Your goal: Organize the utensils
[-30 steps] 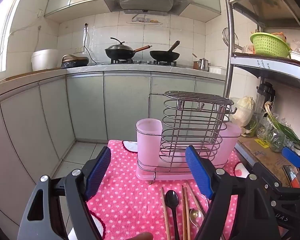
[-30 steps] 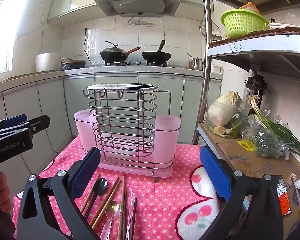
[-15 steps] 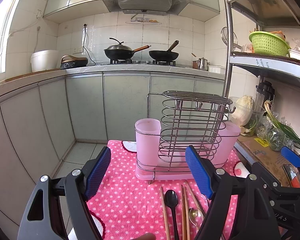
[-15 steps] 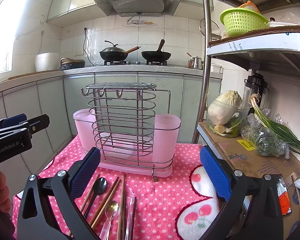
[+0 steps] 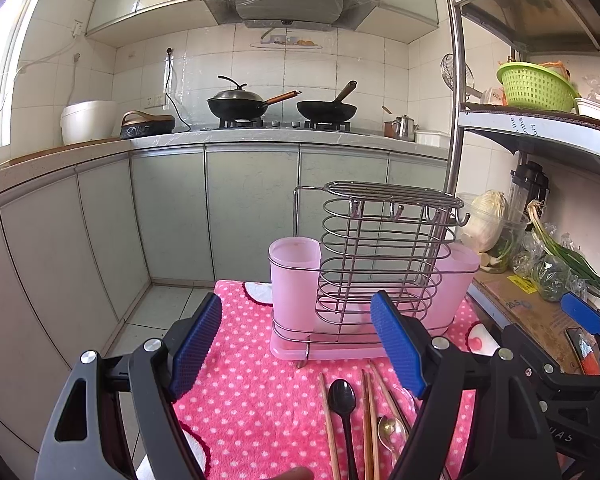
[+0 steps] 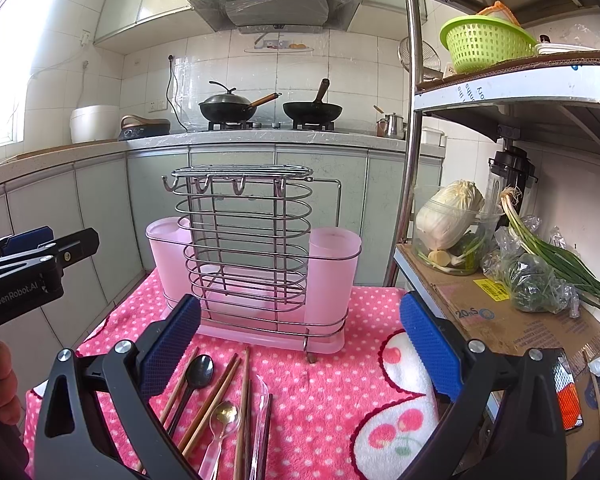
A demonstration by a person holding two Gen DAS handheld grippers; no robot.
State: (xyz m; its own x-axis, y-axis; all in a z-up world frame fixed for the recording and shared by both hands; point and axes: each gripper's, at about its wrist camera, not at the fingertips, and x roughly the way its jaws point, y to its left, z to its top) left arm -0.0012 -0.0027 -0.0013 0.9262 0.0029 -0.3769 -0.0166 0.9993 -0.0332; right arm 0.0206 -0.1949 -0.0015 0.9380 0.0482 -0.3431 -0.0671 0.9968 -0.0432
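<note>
Kitchen scene, wrist views. We see the left gripper (image 5: 296, 344) and right gripper (image 6: 300, 340) with fingers wide apart, holding nothing. The utensil rack (image 6: 252, 256), wire with pink cups, stands at centre frame on the pink dotted cloth (image 6: 320, 384). Chopsticks (image 6: 216, 396) and a black spoon (image 6: 198, 372) lie at lower centre, before the rack.

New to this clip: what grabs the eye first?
The pink polka-dot cloth and, at its back, the wire utensil rack between two pink cups. Chopsticks and spoons lie loose in front of it, with the open right tool above them.
</note>
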